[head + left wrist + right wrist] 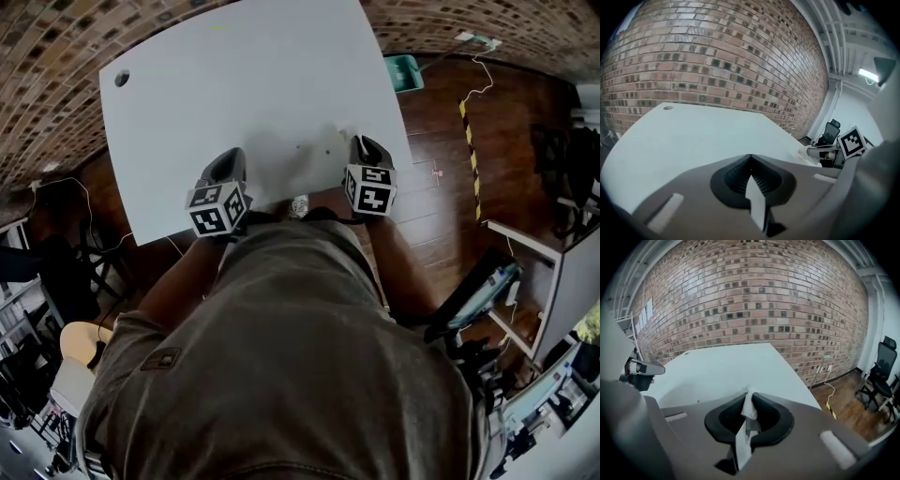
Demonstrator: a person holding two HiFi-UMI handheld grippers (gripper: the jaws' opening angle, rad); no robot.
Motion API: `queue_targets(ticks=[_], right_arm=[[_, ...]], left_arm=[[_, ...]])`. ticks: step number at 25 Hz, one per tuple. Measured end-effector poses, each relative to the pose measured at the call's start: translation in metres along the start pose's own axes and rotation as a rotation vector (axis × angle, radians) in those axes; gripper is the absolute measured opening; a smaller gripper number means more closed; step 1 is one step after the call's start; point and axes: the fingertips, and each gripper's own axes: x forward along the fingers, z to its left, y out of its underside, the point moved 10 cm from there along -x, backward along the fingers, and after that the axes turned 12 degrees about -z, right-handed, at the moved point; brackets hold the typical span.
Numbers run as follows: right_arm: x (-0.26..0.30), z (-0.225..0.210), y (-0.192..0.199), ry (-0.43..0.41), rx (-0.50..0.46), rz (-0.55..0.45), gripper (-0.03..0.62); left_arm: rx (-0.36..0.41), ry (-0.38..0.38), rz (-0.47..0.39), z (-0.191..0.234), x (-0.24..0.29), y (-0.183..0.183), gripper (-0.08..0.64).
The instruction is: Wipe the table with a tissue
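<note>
The white table [234, 84] fills the upper middle of the head view. Both grippers hover over its near edge. My right gripper [361, 141] is shut on a crumpled white tissue [749, 405], which sticks up between its black pads [771, 416] and hangs down behind them. My left gripper [234, 155] has its jaws closed together [750, 157]. A flat white strip [755, 201] lies behind its pads, and I cannot tell what it is. A few small specks [300, 147] dot the table between the two grippers.
A round hole [122, 79] sits at the table's far left corner. Brick wall runs behind the table. A teal bin [405, 72], a white cable and striped tape [469, 112] lie on the wooden floor to the right. An office chair [881, 366] stands further right.
</note>
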Motion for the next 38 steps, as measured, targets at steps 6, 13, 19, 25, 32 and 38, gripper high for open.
queue_targets(ticks=[6, 13, 19, 25, 32, 38], right_arm=[[0.016, -0.005, 0.019, -0.035, -0.025, 0.108, 0.038], [0.015, 0.001, 0.019, -0.034, -0.045, 0.114, 0.037], [0.01, 0.015, 0.021, -0.061, -0.059, 0.131, 0.037], [0.005, 0.035, 0.026, -0.078, -0.061, 0.14, 0.037], [-0.001, 0.06, 0.031, -0.115, -0.071, 0.14, 0.037], [-0.005, 0.072, 0.035, -0.136, -0.071, 0.141, 0.037]], left_arm=[[0.005, -0.003, 0.031, -0.016, 0.009, 0.007, 0.002], [0.011, -0.005, 0.042, -0.008, 0.003, 0.007, 0.002], [0.007, -0.003, 0.04, -0.003, -0.006, 0.007, 0.002], [0.01, 0.001, 0.041, 0.007, -0.021, 0.008, 0.002], [0.008, -0.012, 0.034, 0.017, -0.036, 0.009, 0.002], [0.012, -0.016, 0.034, 0.022, -0.044, 0.012, 0.002]])
